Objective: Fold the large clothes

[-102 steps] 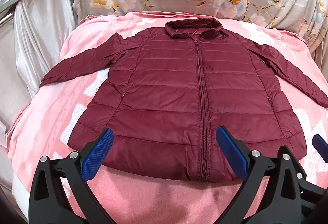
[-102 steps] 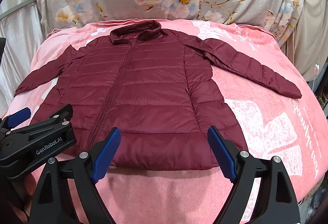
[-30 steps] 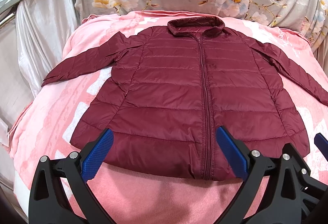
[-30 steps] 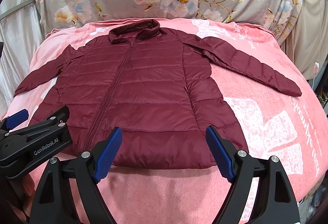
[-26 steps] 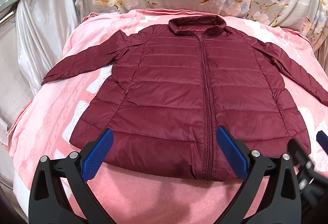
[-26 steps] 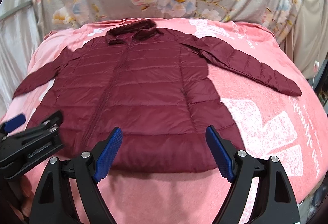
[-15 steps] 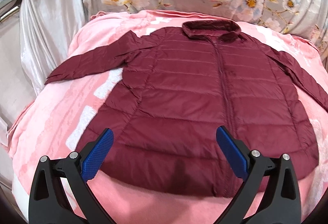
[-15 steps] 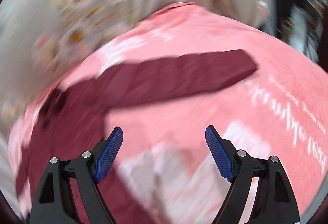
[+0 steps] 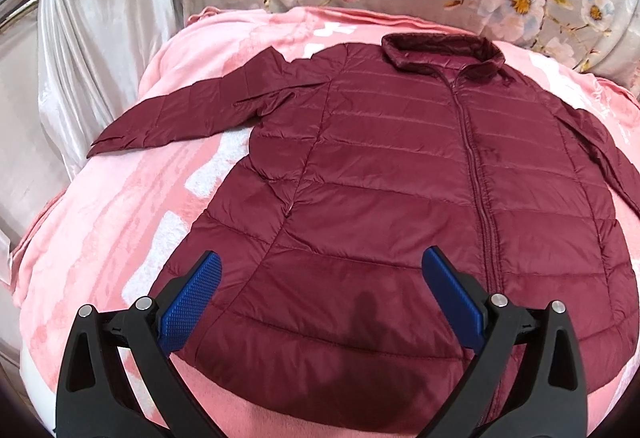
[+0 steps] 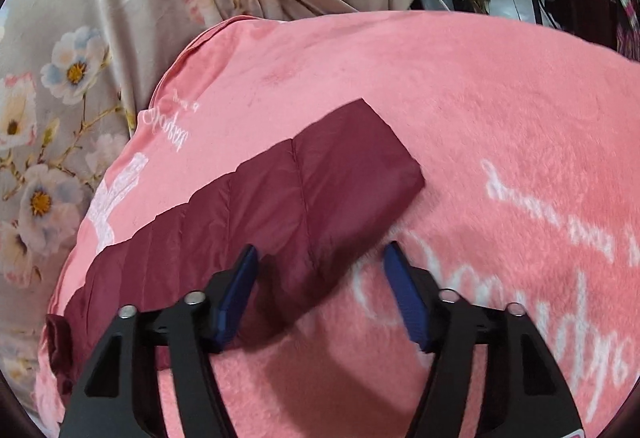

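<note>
We're holding the left gripper spread wide over the hem of the maroon jacket, lying flat on the pink blanket. The right gripper is hovering, fingers apart, at the sleeve cuff near the blanket's edge.

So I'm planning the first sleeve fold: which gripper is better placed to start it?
Right. The right gripper is open just short of a sleeve's cuff; the left gripper hangs open near the jacket's hem.
</note>
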A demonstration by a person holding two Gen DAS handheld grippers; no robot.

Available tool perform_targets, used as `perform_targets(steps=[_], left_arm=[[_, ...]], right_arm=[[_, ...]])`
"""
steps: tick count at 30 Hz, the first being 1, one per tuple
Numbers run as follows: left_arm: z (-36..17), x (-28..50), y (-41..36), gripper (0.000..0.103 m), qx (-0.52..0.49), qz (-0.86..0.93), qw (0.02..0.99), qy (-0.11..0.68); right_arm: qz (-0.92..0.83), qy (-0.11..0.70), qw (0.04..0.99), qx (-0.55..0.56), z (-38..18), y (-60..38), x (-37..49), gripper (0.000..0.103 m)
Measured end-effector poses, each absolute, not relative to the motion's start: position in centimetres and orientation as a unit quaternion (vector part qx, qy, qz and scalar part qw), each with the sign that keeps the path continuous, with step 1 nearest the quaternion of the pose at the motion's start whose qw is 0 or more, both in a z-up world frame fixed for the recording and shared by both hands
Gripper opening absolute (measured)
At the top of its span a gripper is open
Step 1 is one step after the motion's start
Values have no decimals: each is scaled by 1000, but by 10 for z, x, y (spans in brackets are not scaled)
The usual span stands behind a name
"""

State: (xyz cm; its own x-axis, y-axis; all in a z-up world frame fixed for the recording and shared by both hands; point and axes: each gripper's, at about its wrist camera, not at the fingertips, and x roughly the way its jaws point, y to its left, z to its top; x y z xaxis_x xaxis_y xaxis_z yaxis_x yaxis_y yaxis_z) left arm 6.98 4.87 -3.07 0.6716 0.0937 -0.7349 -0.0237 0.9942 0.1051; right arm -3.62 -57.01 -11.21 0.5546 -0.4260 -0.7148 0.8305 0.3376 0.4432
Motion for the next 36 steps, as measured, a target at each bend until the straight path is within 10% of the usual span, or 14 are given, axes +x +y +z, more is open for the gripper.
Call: perform_targets(steps=[5, 21, 36], left_arm=[[-32, 83, 47, 98, 38, 23, 911, 411], [-8, 103, 54, 98, 6, 0, 924, 382], [-8, 123, 111, 98, -53, 28, 925, 376]], right_arm=[[-392, 245, 785, 412, -106, -577, -18, 8], [-53, 191, 958, 207, 59, -334, 141, 5], [149, 348, 919, 110, -40, -102, 242, 5]])
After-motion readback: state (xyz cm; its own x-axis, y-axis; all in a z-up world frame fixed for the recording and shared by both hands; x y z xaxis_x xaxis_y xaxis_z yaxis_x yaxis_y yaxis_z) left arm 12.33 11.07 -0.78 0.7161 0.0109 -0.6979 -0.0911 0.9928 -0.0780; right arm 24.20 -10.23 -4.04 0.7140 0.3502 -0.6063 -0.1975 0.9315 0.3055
